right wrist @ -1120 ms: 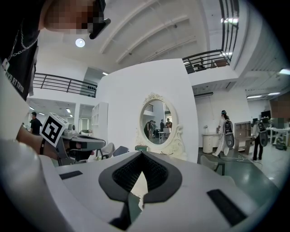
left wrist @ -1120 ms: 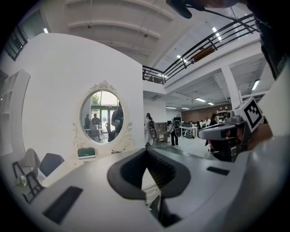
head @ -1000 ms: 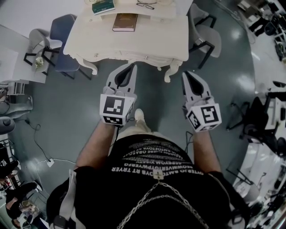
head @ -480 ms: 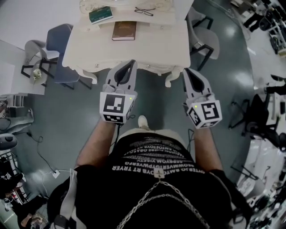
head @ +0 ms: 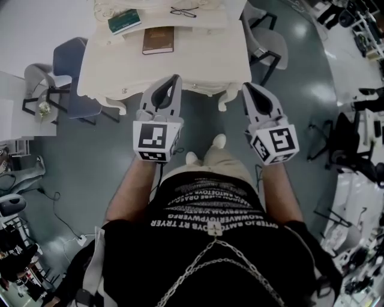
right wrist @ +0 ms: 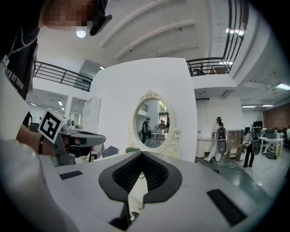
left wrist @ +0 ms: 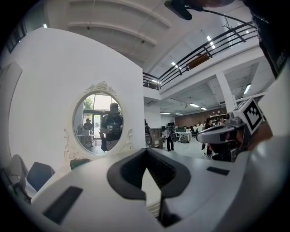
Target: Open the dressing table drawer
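Note:
The cream dressing table [head: 204, 54] stands at the top of the head view, its drawer front [head: 150, 89] along the near edge with a small knob [head: 125, 91]. My left gripper [head: 176, 79] is held level, its tips just before the drawer front and over the table's edge in this view; its jaws look shut with nothing in them. My right gripper [head: 246, 87] is shut and empty, near the table's right front leg [head: 223, 102]. The oval mirror [left wrist: 100, 118] shows beyond the left gripper [left wrist: 146, 150] and, as the same mirror [right wrist: 152, 122], beyond the right gripper [right wrist: 141, 154].
On the table lie a brown book [head: 158, 39], a green book [head: 125, 21] and glasses [head: 183, 11]. A blue chair [head: 69, 78] stands left of the table, a white chair [head: 270, 45] right. A cable [head: 66, 222] runs over the floor at left.
Both grippers have moved forward towards the table's front edge. The person has taken a step and one shoe now shows ahead between the arms.

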